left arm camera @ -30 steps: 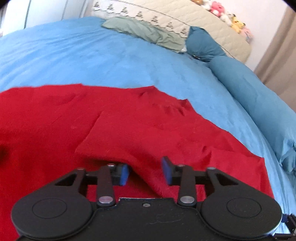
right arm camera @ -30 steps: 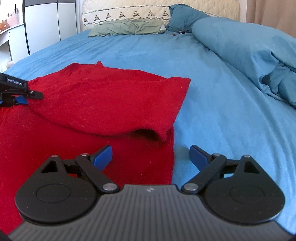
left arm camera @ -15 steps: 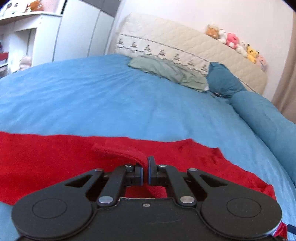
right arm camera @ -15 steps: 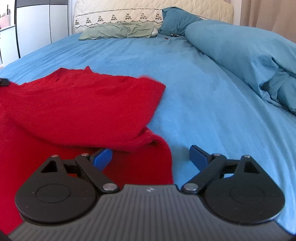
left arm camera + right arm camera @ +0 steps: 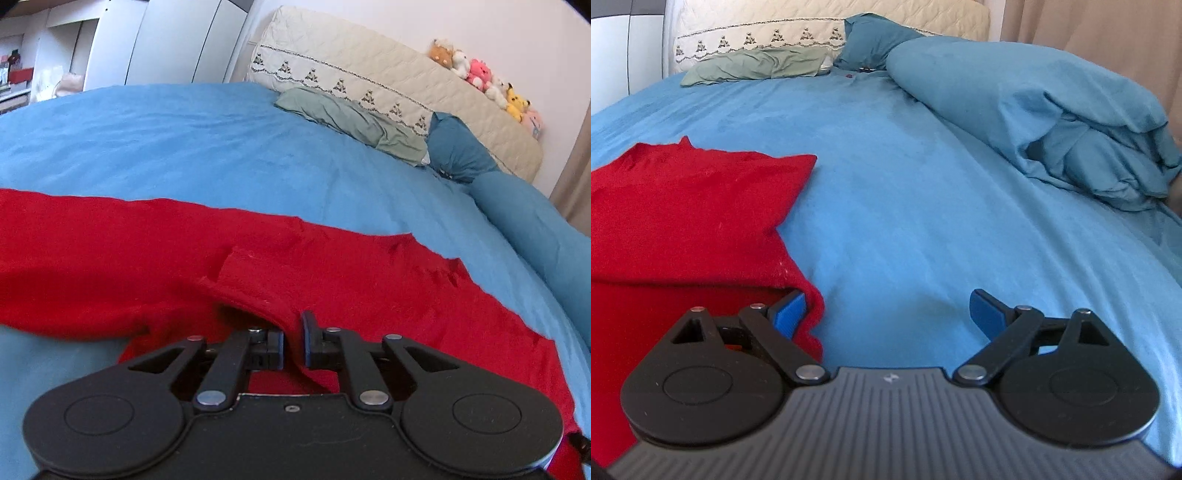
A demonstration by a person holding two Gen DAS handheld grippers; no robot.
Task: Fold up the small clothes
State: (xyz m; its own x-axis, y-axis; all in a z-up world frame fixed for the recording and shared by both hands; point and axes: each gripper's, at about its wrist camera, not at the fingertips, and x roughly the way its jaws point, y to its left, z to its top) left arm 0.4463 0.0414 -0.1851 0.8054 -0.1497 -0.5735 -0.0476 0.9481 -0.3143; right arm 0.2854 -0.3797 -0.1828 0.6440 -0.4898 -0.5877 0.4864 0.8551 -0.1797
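Home bedroom. Large bed with blue sheet (image 5: 221,147) fills both views; cream quilted headboard (image 5: 369,70) with an embroidered band at its far edge. Green pillow (image 5: 351,118) and teal pillow (image 5: 458,155) lie against it, bunched blue duvet (image 5: 1052,122) along the bed's right edge. Plush toys (image 5: 480,77) on the headboard, white wardrobe (image 5: 177,40) behind, beige curtain (image 5: 1108,40).

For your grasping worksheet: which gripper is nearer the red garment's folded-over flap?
Left. The left gripper has the red garment flap between its jaws; the right gripper straddles its side edge, wide open.
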